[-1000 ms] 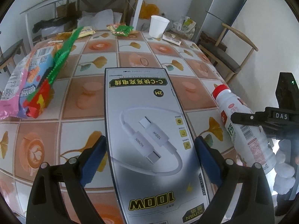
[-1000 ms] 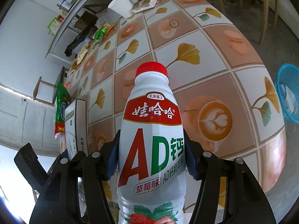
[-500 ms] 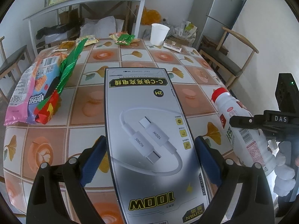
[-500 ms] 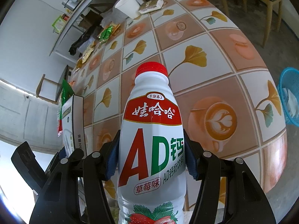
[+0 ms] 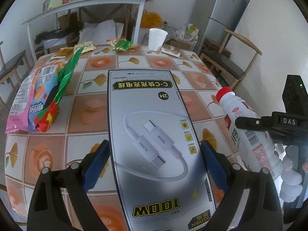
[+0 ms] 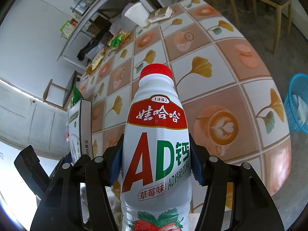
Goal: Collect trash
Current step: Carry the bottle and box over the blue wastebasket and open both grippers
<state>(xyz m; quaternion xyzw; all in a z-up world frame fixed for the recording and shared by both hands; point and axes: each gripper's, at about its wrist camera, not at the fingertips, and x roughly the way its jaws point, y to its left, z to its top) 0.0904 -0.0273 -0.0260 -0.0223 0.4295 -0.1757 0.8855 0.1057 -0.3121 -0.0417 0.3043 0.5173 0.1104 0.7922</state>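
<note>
My left gripper (image 5: 154,159) is shut on a grey cable box (image 5: 152,134) printed with a white cable and "100W", held above the near edge of the tiled table (image 5: 90,115). My right gripper (image 6: 156,159) is shut on a white AD milk bottle (image 6: 156,144) with a red cap, held above the table's near right part. The bottle (image 5: 248,132) also shows at the right of the left wrist view, and the box (image 6: 80,129) at the left of the right wrist view.
Snack bags (image 5: 38,96) lie at the table's left. Green and yellow wrappers (image 5: 121,45), a white paper cup (image 5: 156,38) and a small packet (image 5: 171,51) sit at the far edge. A blue basket (image 6: 297,104) stands on the floor right. A wooden chair (image 5: 231,61) stands beyond.
Both grippers have pulled back and risen a little from the table, each still holding its item. More of the table and room shows now.
</note>
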